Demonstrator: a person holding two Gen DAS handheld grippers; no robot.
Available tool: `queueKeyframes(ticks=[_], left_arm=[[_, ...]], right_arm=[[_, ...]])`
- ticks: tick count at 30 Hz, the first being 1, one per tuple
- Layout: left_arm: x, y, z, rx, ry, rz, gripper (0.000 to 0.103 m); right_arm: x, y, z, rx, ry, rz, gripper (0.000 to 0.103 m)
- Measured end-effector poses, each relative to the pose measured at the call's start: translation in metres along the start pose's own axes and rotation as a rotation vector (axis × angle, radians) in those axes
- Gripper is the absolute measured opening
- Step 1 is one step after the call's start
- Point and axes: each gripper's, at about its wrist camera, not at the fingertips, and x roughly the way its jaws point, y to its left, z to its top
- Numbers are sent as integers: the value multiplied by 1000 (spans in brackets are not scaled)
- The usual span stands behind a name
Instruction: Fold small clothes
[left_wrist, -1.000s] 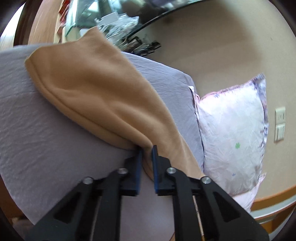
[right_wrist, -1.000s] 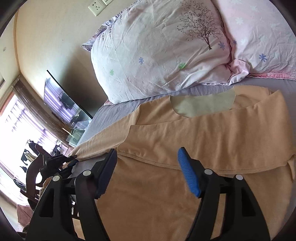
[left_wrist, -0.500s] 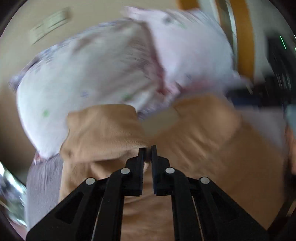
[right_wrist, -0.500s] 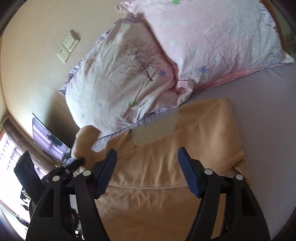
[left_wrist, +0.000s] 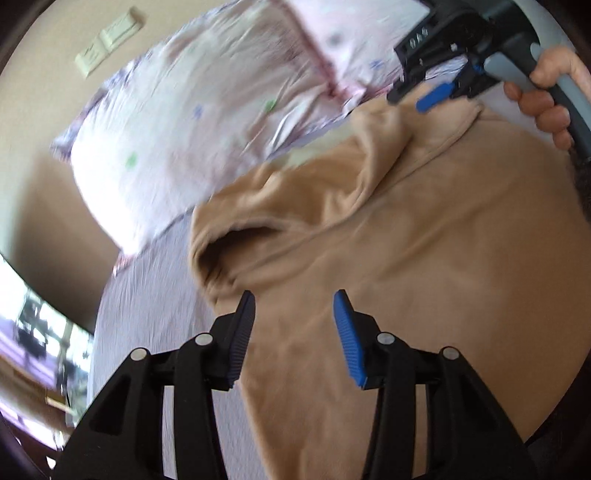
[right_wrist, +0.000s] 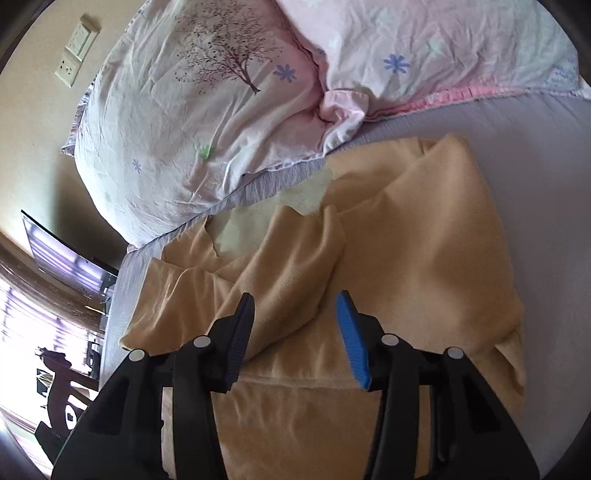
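A tan long-sleeved top (left_wrist: 424, 258) lies on the grey-lilac bed sheet (left_wrist: 147, 314), its neck toward the pillows. Both sleeves are folded in over the body; the left one (right_wrist: 288, 266) lies rumpled across the chest. My left gripper (left_wrist: 293, 332) is open and empty, just above the top's left side. My right gripper (right_wrist: 295, 332) is open and empty above the top's middle; it also shows in the left wrist view (left_wrist: 436, 88) at the top right, near the collar, held by a hand.
Two pale floral pillows (right_wrist: 207, 110) lie against the wall behind the top. Wall sockets (right_wrist: 75, 48) sit above them. A TV screen (right_wrist: 62, 258) and a bright window are at the left. Bare sheet (right_wrist: 535, 155) lies to the right of the top.
My left gripper carried the left sleeve across onto the top's body, then opened and let it go. My right gripper stayed open and drew back a little over the top.
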Motion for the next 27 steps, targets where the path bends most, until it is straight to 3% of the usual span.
queueKeyframes(ticks=[5,8,9,11,13,15,16,17,19,23,27], left_arm=[[-1,9,-19,-72,32,-27,47],[-4,9,-21,-90,24,-31,51],[-3,9,-21,-95,23,-31,52],[-4,10,-29,-109,18,-37,53],[-7,13,-35,-125,13,-47,55],[-8,13,-35,-146,11,-61,56],[-9,16,-36,-163,11,-72,57],[-6,18,-35,-175,11,-79,57],[-6,21,-37,-199,5,-92,60],[-7,25,-40,-246,0,-126,60],[-2,30,-39,-282,6,-155,61]], right_arm=[[37,55,19,-129,3,-200,50],[76,64,17,-221,56,-421,49],[84,57,15,-219,72,-447,31],[81,51,12,-229,27,-440,8],[61,38,18,-141,-4,-324,7],[23,29,26,-77,-126,-194,7],[-10,23,26,-54,-239,-115,7],[-38,15,23,-33,-336,-71,7],[-71,-9,9,30,-417,-79,7],[-67,-82,-28,224,-242,-183,10],[-72,-109,-50,340,-190,-111,19]])
